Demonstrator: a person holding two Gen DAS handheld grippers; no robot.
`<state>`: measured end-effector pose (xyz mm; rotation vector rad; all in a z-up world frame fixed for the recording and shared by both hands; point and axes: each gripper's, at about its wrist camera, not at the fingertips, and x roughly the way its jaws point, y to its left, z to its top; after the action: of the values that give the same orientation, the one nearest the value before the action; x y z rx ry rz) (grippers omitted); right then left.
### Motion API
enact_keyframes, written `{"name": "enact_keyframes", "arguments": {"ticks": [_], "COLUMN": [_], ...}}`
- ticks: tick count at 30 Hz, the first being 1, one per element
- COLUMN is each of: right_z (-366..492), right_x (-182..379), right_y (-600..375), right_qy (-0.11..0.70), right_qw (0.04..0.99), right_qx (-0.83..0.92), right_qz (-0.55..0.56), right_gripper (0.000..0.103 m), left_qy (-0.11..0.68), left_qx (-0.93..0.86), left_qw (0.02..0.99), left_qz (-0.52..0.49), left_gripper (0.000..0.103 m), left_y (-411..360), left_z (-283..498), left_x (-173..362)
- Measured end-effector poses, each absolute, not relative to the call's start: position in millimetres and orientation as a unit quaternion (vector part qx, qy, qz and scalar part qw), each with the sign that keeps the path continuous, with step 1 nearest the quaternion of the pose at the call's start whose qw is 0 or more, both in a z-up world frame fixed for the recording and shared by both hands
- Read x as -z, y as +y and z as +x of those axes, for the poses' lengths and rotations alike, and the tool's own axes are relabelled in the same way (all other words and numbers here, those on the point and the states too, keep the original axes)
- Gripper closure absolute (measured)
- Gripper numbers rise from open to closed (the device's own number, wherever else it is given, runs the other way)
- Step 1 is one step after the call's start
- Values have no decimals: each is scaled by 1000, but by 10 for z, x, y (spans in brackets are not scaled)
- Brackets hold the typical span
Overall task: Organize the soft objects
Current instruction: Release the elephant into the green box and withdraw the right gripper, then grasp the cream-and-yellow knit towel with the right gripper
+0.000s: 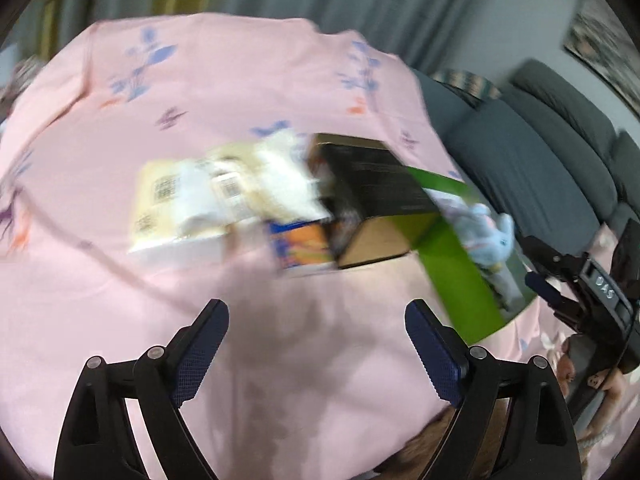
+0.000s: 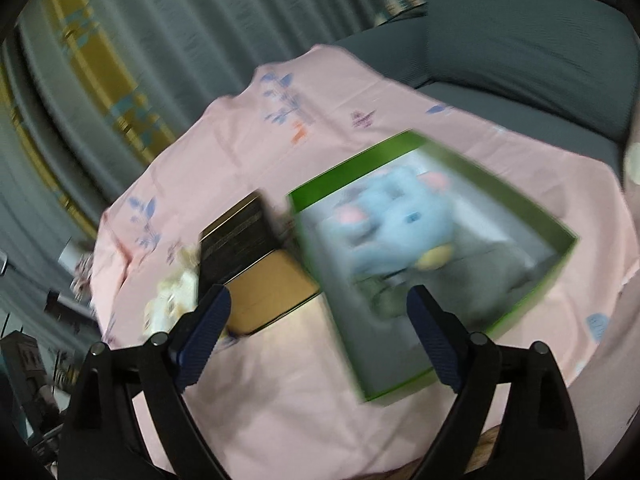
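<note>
While spread wide with nothing between the fingers, left hand-held gripper (image 1: 316, 344) hovers above bare pink cloth (image 1: 200, 92) covering the bench. Ahead of it, blurred: a pale packet with printed codes (image 1: 176, 208), a white fluffy item (image 1: 288, 176) just behind, a small orange-and-blue carton (image 1: 304, 248), and a black box (image 1: 376, 192) with a tan end face. Right of the black box, touching or nearly so, a green open box (image 1: 460, 276) holding a light-blue plush toy (image 1: 488, 232). At the far right edge, right hand-held gripper (image 1: 560, 280) in view.

From the right wrist: right hand-held gripper (image 2: 320, 344) likewise spread apart and empty, poised over the near edge of the green open box (image 2: 400, 392). Light-blue plush toy (image 2: 396, 224) lying inside on the grey floor of the box, pink ears showing. Black box (image 2: 240, 236) just left of it. Grey sofa (image 2: 520, 48) beyond the bench.
</note>
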<state>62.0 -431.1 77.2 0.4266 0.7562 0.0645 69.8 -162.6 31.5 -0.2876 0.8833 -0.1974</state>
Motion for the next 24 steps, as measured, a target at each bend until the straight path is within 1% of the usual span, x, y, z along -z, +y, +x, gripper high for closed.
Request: {"name": "enact_keyframes", "arguments": {"ticks": [8, 11, 12, 13, 15, 18, 21, 23, 24], "right_z": [1039, 1370, 1527, 1611, 1837, 2203, 2528, 2666, 2717], "right_x": [-794, -775, -768, -758, -714, -536, -257, -83, -11], "right_y": [-3287, -2837, -2643, -2525, -2245, -1879, -1698, -1648, -1637], "right_qy": [406, 436, 446, 452, 465, 492, 531, 556, 564], "right_qw": [890, 873, 867, 865, 862, 855, 837, 822, 817], "right_qx": [-148, -182, -194, -196, -190, -163, -132, -125, -122], "right_qz": [149, 120, 105, 94, 65, 17, 5, 0, -2], "right_gripper": [14, 16, 18, 21, 24, 24, 25, 30, 40], "left_qy": [431, 433, 434, 435, 438, 441, 439, 442, 444], "left_qx": [23, 4, 0, -3, -6, -12, -15, -17, -17], "left_qw": [886, 884, 883, 881, 878, 874, 873, 872, 872], "left_qz": [-172, -178, -180, -184, -195, -206, -210, -208, -207], "left_gripper": [13, 13, 13, 13, 13, 13, 13, 13, 13], "left_y": [-940, -766, -727, -688, -591, -489, -416, -383, -372], "left_z": [427, 351, 334, 316, 274, 215, 164, 134, 126], "left_x": [-140, -77, -62, -47, -7, 7, 18, 43, 57]}}
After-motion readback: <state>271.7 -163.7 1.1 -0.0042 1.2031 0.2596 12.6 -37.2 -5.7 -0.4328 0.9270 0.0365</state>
